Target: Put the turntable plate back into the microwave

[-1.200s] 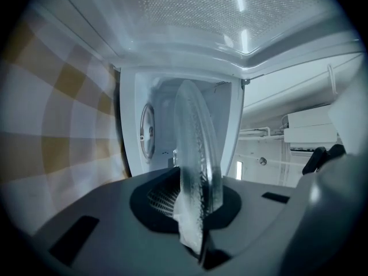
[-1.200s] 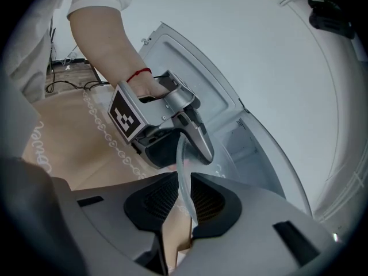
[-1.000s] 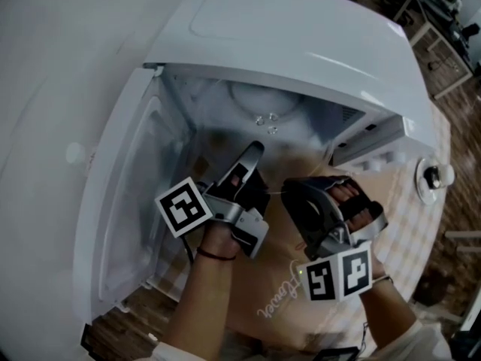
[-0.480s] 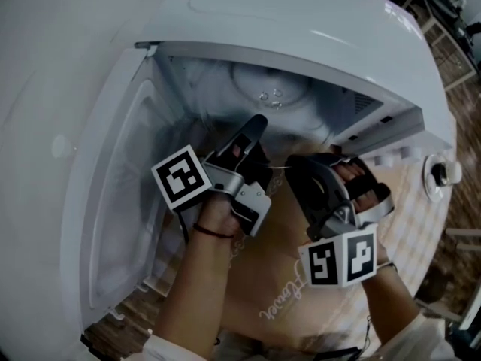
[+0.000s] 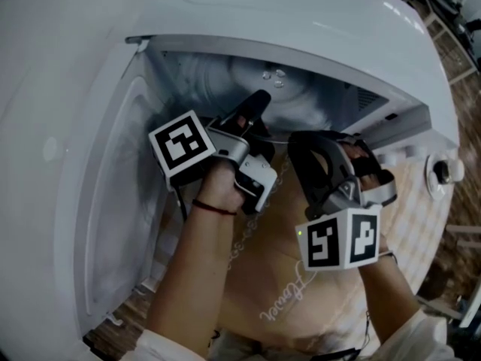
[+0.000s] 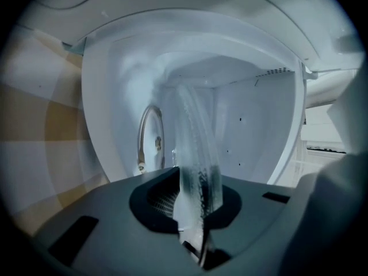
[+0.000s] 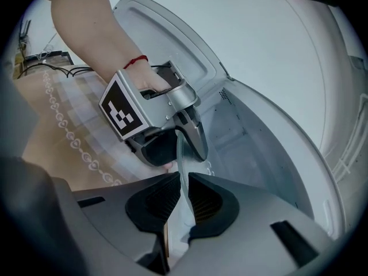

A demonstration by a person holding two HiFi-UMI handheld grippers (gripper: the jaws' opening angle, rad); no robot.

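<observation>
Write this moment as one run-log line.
left gripper: shut on turntable plate | right gripper: same plate | microwave door: open | plate: at opening

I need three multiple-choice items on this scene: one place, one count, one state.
1. Relative to the microwave, the turntable plate is: A. on top; B. held at its opening; C. behind it.
2. Tongs gripping the plate: A. none; B. one; C. two.
3. The door is: A. shut; B. open; C. missing.
Key: 1 B, the cavity lies just beyond the plate; 2 C, the left tongs and right tongs each clamp its rim; 3 B, the door hangs open at the left.
</observation>
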